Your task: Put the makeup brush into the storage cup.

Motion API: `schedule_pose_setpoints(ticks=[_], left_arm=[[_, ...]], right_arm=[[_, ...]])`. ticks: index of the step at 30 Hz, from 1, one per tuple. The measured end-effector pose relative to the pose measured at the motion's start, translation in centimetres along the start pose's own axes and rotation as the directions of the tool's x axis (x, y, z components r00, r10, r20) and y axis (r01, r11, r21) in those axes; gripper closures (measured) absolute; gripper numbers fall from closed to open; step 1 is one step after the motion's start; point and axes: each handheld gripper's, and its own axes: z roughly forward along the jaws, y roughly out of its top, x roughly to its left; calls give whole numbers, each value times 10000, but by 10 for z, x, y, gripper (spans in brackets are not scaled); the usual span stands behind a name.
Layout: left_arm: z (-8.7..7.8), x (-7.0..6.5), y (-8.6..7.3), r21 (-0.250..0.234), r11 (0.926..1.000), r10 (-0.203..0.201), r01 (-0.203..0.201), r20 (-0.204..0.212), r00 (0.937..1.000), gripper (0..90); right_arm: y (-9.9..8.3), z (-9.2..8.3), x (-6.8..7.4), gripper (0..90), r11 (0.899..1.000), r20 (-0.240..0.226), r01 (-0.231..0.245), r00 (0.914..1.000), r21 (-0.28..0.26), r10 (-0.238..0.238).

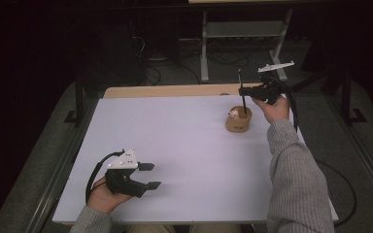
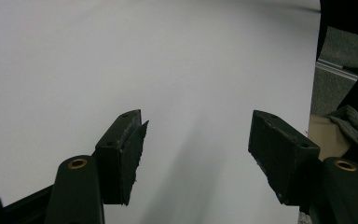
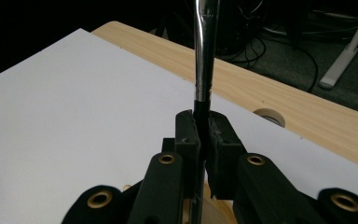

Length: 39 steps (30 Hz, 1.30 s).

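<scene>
Right gripper (image 1: 244,91): jaws clamped on a thin upright rod (image 1: 243,97), near the tabletop's far right corner.
Rod: lower end in a wooden holder (image 1: 238,121) standing on the white tabletop (image 1: 175,141).
Left gripper (image 1: 148,175): jaws apart, nothing between them, near the front left corner.

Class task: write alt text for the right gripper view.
The right tool is shut on an upright thin rod, black below and shiny metal above. Behind lie a white tabletop and its light wooden edge.
</scene>
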Motion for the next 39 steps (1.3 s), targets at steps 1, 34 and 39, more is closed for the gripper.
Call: schedule_pose_setpoints(ticks=[1, 34, 39], left_arm=[[0, 0, 0, -4, 10000, -9, 9, 6, 10000, 348], [1, 0, 0, -7, 10000, -45, 45, 17, 10000, 344], [2, 0, 0, 5, 10000, -58, 58, 13, 10000, 341]], right_arm=[[-1, 0, 0, 833, 10000, 9, -7, 10000, 3, 7], [-19, 8, 0, 833, 9997, 249, -252, 9994, -64, 253], [-24, 10, -1, 832, 9995, 269, -298, 9992, -55, 299]])
